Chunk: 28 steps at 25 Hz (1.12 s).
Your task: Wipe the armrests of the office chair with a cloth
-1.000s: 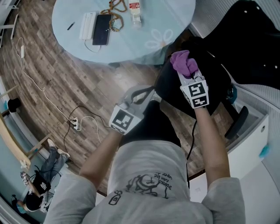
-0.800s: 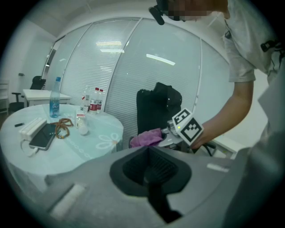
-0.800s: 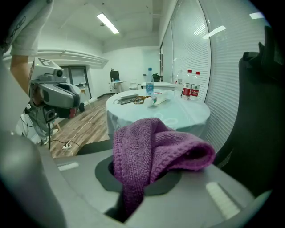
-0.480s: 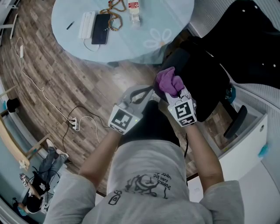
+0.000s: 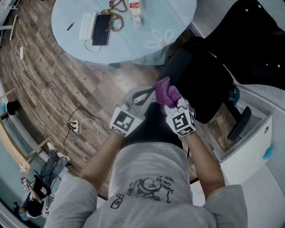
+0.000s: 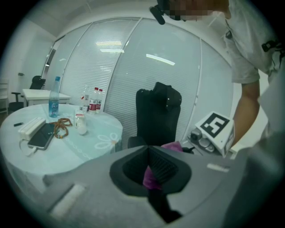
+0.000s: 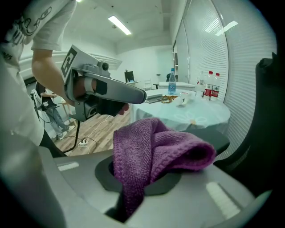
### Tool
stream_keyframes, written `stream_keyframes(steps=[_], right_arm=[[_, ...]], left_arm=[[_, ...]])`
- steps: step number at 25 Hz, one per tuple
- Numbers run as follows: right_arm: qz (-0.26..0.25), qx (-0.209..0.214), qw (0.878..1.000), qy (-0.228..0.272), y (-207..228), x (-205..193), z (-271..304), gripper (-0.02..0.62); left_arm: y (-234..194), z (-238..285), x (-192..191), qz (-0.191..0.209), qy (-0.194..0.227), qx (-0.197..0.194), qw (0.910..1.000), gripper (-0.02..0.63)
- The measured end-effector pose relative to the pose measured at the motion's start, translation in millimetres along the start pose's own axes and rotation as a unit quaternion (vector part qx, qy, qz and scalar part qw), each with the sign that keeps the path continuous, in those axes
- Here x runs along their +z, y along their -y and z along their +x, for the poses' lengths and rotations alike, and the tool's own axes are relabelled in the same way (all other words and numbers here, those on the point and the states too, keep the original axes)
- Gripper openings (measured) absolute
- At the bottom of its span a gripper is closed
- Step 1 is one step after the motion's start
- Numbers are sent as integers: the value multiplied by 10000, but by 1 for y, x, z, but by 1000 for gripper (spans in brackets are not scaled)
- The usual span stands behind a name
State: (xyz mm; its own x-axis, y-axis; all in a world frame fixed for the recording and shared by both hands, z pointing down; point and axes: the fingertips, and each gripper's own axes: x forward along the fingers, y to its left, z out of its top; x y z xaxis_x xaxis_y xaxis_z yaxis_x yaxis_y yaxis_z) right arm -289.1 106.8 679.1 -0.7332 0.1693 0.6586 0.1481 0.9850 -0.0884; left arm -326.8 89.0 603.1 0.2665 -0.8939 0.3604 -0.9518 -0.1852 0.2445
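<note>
Head view: right gripper (image 5: 173,101) with its fingers clamped on a purple cloth (image 5: 166,91), which is bunched over the fingertips. The left gripper (image 5: 150,92) has its fingers closed together with nothing gripped. Its tip lies just beside the cloth, which shows through the hollow behind the closed tips in the left gripper view. Each gripper carries a cube with black-and-white square markers. The person's grey shirt (image 5: 151,187) bears a drawing and a few printed words, too small and inverted to read.

Beyond the right fingers stands the black office chair (image 5: 209,75). The near end of one armrest (image 5: 177,67) lies just past the cloth, and contact cannot be judged. A second armrest (image 5: 240,124) is well apart, outward of the right fingers.

Ahead of both sets of fingers is a round pale-blue table (image 5: 169,22). It holds a dark phone (image 5: 99,29), a white box (image 5: 87,24), a string of beads (image 5: 113,13), a pen (image 5: 71,26) and a small bottle (image 5: 136,9) whose red label is illegible. Outward of the left fingers, a power strip (image 5: 75,127) with cables lies on the wooden floor (image 5: 53,89).
</note>
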Motion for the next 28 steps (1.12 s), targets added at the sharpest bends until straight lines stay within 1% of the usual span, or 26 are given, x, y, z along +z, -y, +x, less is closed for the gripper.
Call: stream_keyframes(steps=[2,6,10,18,25,28], right_arm=[[-129,48,9999,-43,3,1,0,41],[-190,69,9998,-82,15,2,3,41],[-264,-10,9996,-92,35,2,3,41],[-250,-409,9988,-109,110,2,3,41],[-253,-775,9964,-221,195,3,3,43],[-314,-824,9958,-243,216,6,5,43]], left_arm=[[0,1,0,0,-6,-6,10000,2],[-2,1,0,-13,-17,18,10000,2],[-5,1,0,-8,-16,43,10000,2],[-5,-1,-6,-61,-55,71,9999,2],[-7,-5,-7,-75,-74,99,9999,2],[-9,-6,-8,-80,-80,125,9999,2]])
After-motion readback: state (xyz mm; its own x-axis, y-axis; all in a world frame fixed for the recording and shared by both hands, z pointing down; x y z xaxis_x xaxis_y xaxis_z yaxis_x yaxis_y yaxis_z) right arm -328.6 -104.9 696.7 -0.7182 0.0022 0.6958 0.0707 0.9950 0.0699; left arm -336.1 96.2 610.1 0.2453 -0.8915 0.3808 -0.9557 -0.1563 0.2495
